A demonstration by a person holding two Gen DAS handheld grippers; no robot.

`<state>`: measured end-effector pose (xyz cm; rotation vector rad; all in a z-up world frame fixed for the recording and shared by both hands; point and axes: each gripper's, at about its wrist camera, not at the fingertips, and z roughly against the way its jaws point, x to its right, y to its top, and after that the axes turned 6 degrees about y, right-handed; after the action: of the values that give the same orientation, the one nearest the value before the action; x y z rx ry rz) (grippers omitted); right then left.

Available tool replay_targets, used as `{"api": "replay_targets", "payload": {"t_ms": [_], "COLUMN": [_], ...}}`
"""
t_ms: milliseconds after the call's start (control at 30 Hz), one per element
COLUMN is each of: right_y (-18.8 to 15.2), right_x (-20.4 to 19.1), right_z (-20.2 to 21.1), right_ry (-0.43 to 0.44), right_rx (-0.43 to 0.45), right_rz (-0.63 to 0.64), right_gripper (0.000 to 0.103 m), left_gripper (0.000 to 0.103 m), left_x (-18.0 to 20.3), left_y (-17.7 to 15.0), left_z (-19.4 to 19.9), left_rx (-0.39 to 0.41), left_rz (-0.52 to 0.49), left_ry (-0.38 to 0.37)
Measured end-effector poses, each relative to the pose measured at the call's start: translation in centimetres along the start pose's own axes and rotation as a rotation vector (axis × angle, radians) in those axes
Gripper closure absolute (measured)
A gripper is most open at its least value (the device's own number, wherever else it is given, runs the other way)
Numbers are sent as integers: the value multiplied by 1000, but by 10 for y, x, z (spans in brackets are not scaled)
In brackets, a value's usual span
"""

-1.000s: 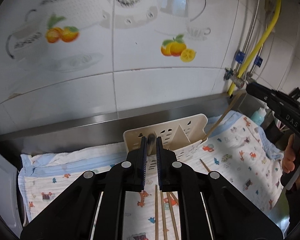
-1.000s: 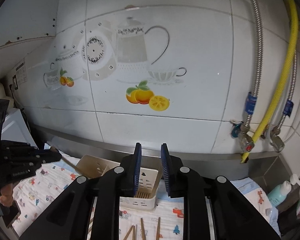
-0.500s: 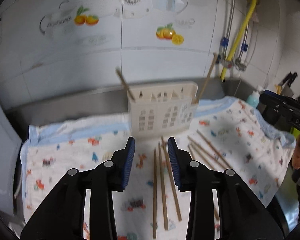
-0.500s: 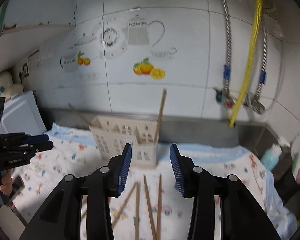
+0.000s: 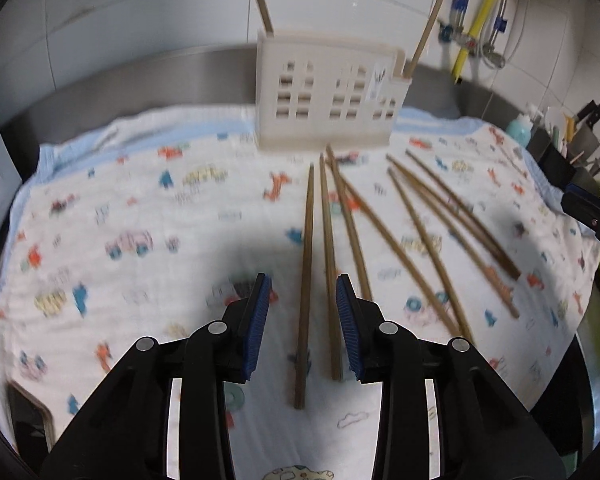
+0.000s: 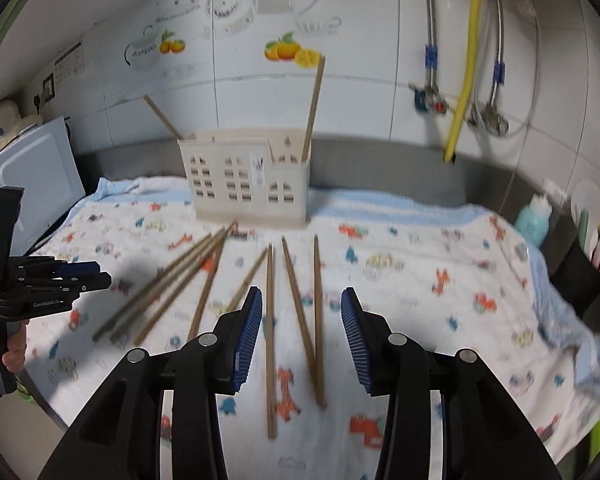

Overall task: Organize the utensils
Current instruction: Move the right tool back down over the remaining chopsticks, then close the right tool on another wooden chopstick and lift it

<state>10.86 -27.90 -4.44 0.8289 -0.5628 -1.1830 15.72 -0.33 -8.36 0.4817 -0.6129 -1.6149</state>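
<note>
On the cloth (image 5: 132, 208) with little cartoon animals, just in front of the cream holder (image 5: 328, 92), lie many brown chopsticks (image 5: 306, 276), spread out like a fan. Two more sticks already stand in the holder, one at each end, leaning outward. The left gripper (image 5: 302, 320) hangs over the sticks nearest the holder's middle, jaws apart, nothing pinched; two sticks show between its blue pads. The right gripper (image 6: 300, 336) is let go too, jaws apart above three sticks that point toward the holder. I think the job now is to pick up a stick with each tool. To do it well, each tool should come down on just one stick, near its middle, squeeze gently, and lift it straight so it does not drag its neighbours or bunch the cloth.
</note>
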Motion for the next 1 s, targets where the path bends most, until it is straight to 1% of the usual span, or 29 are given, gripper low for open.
{"api": "replay_targets", "payload": {"t_ms": [133,367,400,433,567,667,700,733,833,933,1000], "right_y": [-16,-30,-32,-33,-35,-37,-38,-39,-40,-41,-42], "right_x": [4,13,14,16,19,21,22,23,26,28,29], "right_z": [-8,-20,-21,-23,-27,-30,-31,-32,-36,-40,-42], "right_ry": [-1,-1,2,5,8,9,11,10,10,6,7], "right_rx": [-30,-66,-69,-74,-85,-89,-92,-96,-106,-115,-123], "right_rz": [-20,-56,-63,-71,-76,-82,-86,-88,-94,-100,-102], "right_gripper": [63,63,63,63,63,63,63,63,63,64,67], "left_gripper": [69,69,71,78,82,83,84,87,90,91,91], "left_x": [3,8,7,7,7,5,4,5,8,14,17], "left_y": [-11,-20,-20,-20,-19,-19,-19,-19,-20,-19,-19], "left_z": [-13,-29,-30,-30,-32,-34,-34,-34,-35,-36,-36], "left_rx": [-28,-60,-62,-61,-63,-65,-65,-65,-65,-65,-65], "left_rz": [-9,-17,-14,-12,-15,-13,-12,-15,-38,-74,-88], "left_ry": [4,7,5,2,0,1,0,4,28,65,91]}}
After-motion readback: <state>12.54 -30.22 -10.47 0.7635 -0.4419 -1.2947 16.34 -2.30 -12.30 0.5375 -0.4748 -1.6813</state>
